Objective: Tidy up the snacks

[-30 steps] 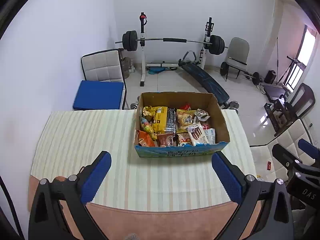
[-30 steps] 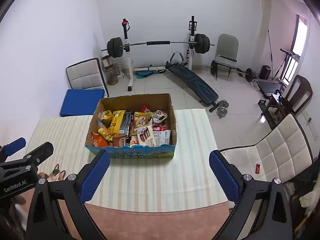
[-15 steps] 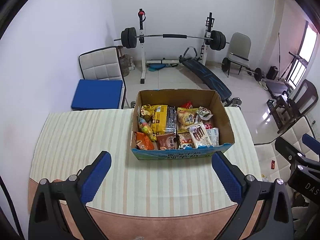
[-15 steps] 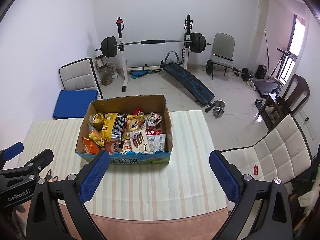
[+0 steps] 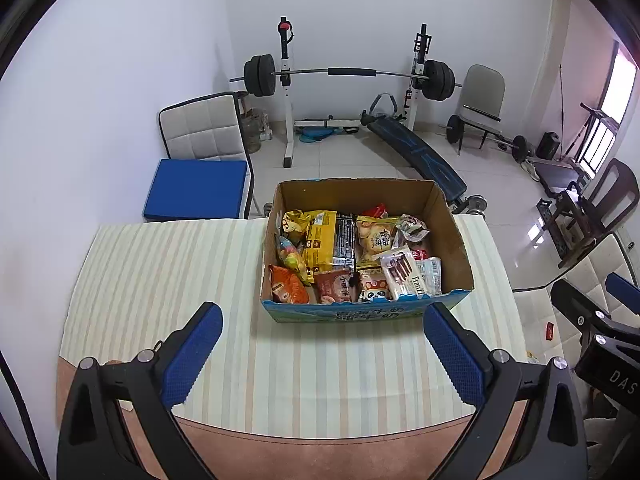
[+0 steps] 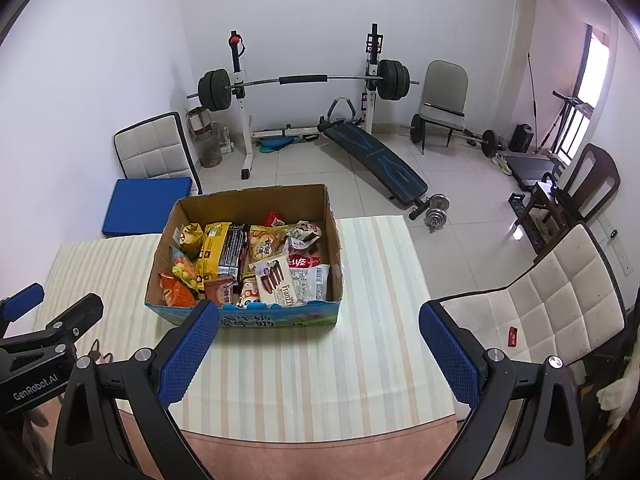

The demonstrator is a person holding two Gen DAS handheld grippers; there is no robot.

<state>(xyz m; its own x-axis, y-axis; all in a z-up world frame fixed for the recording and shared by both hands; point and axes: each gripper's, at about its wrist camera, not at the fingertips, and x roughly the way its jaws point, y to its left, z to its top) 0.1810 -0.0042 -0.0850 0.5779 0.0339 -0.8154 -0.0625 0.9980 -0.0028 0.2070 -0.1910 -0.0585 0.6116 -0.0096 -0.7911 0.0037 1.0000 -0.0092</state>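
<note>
An open cardboard box with a blue printed front stands on the striped tablecloth. It holds several snack packets, among them a yellow bag, an orange bag and a white chocolate-biscuit pack. My left gripper is open and empty, short of the box's front. My right gripper is open and empty, before the box's front right. Each gripper shows at the other view's edge.
A chair with a blue cushion stands behind the table's far left. A white padded chair stands right of the table. A barbell rack and a sit-up bench stand on the tiled floor beyond.
Both grippers have risen and drawn back slightly, so the box sits a little farther and higher in both views. Both stay open and empty.
</note>
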